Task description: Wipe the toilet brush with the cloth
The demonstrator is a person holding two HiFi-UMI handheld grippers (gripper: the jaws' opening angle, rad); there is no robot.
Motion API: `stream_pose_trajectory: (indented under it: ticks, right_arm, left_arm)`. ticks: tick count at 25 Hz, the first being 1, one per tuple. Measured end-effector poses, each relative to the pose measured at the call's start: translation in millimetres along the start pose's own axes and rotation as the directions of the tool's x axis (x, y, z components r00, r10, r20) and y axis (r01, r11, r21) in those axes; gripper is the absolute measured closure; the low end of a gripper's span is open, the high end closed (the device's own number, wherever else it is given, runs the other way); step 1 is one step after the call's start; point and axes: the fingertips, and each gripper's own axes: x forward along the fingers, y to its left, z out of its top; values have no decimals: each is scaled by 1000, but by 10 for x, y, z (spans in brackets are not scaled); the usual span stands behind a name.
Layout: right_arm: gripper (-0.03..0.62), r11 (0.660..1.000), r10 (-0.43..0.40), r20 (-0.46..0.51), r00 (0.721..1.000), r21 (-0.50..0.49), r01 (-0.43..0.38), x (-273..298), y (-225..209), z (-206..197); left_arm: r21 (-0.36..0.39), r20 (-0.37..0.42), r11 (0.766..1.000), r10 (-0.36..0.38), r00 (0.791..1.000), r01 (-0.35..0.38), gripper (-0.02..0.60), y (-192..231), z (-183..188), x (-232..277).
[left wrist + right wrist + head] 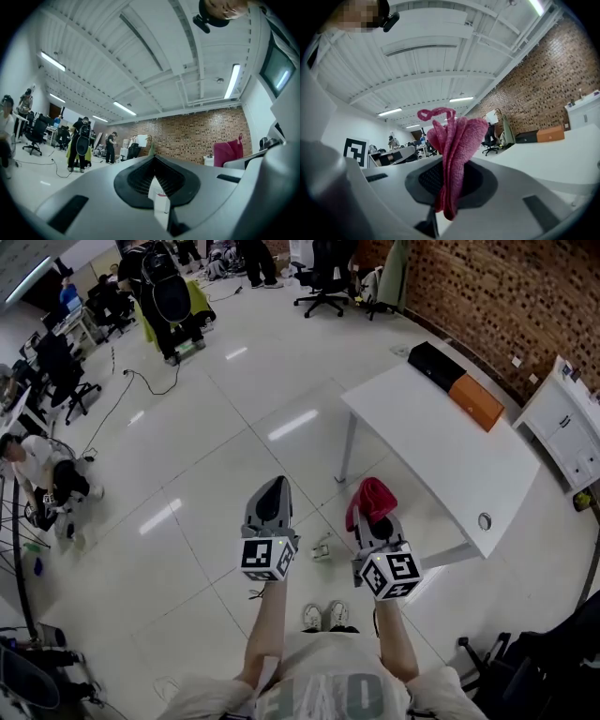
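The right gripper (pixel 377 519) was clamped on a pink cloth (pixel 372 500), which stood bunched upright between its jaws, just beside the white table (pixel 441 442). The left gripper (pixel 273 493) was closed and empty, farther from the table.

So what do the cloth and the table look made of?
Cloth: pink, with a fuzzy nap and soft folds, likely microfibre or terry. Table: smooth white top with little glare, probably laminate, though the look leaves it open.

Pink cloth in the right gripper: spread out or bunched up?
Bunched up. The cloth stands in crumpled folds, pinched by the right gripper, jaws shut.
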Motion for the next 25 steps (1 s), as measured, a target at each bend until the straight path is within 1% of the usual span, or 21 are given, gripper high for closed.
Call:
stream_pose_trajectory:
  ticks: [3, 5, 7, 9, 12, 16, 19, 23, 25]
  right_arm:
    - [563, 1000, 16, 1, 1000, 15, -16, 87, -125, 51]
    - [563, 999, 21, 3, 1000, 27, -21, 145, -234, 84]
    - [563, 999, 8, 16, 1000, 35, -8, 203, -339, 161]
    - [563, 1000, 0, 35, 999, 19, -1, 249, -397, 273]
    - [563, 1000, 13, 53, 999, -4, -13, 321, -415, 376]
    - [562, 1000, 21, 40, 999, 4, -21, 308, -504, 323]
    - [562, 1000, 28, 44, 999, -2, -28, 268, -608, 362]
    - [563, 999, 50, 45, 998, -16, -49, 332, -678, 375]
    - [562, 999, 41, 30, 999, -19, -40, 273, -706, 311]
  left_arm:
    - [-30, 13, 999, 17, 1000, -17, 577, 37, 14, 129]
    - [-17, 8, 1000, 8, 1000, -8, 578, 3, 11, 179]
    - [1, 2, 1000, -5, 1000, 5, 578, -36, 25, 213]
    - [10, 2, 1000, -14, 1000, 14, 578, -81, 39, 251]
    - [13, 1, 1000, -22, 1000, 22, 578, -139, 31, 332]
    - [5, 4, 1000, -14, 1000, 14, 577, -184, 14, 444]
    - [6, 15, 1000, -29, 999, 29, 578, -360, 13, 520]
    - [11, -7, 998, -61, 998, 61, 577, -545, -121, 668]
    - [6, -43, 998, -64, 997, 65, 577, -606, -250, 624]
